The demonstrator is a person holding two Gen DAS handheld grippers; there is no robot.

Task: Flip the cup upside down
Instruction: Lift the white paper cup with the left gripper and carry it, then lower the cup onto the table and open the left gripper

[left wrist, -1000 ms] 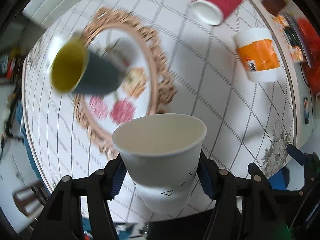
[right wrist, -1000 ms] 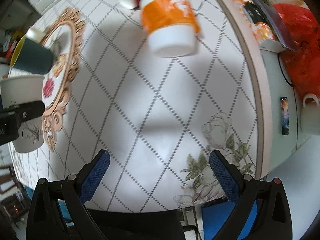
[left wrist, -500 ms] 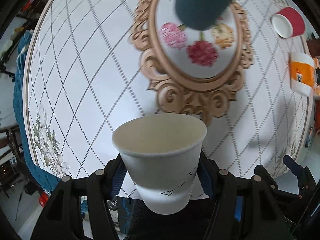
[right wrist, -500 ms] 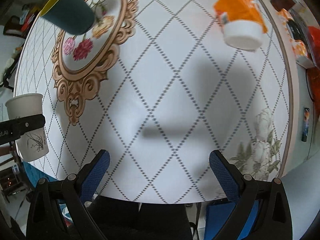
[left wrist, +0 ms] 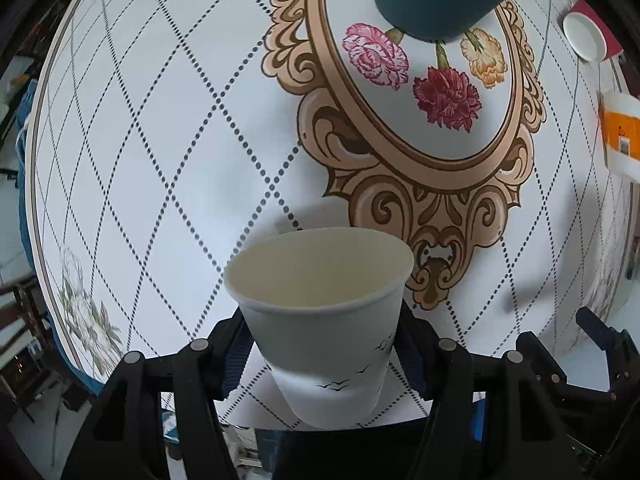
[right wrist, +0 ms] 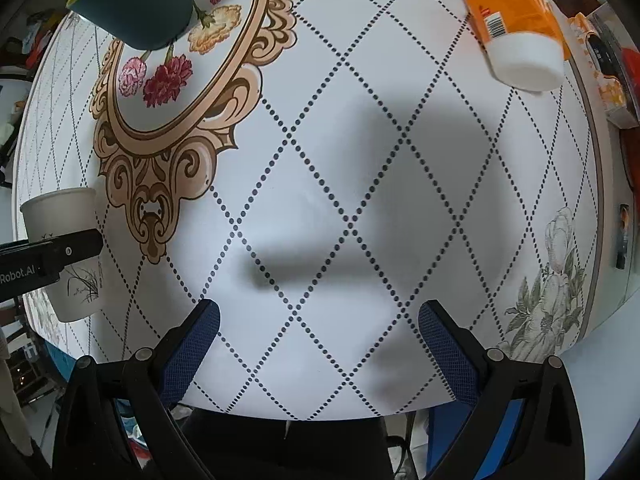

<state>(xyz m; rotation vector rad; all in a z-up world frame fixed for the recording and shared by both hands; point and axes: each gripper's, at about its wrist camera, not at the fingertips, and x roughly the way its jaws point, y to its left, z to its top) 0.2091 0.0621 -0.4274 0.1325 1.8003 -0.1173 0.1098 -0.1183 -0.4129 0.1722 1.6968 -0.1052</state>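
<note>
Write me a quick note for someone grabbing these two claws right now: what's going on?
Left claw: shut on the white paper cup, held above the table, mouth still up.
Right claw: open, holding nothing, over bare tabletop.
Nearby: dark teal cup on the floral medallion, orange-and-white cup far right.
Done: cup picked up.
Left: turn it over and set it rim-down.

paper cup [left wrist: 320, 320]: matt, smooth | tablecloth [right wrist: 360, 160]: glossy, printed
</note>
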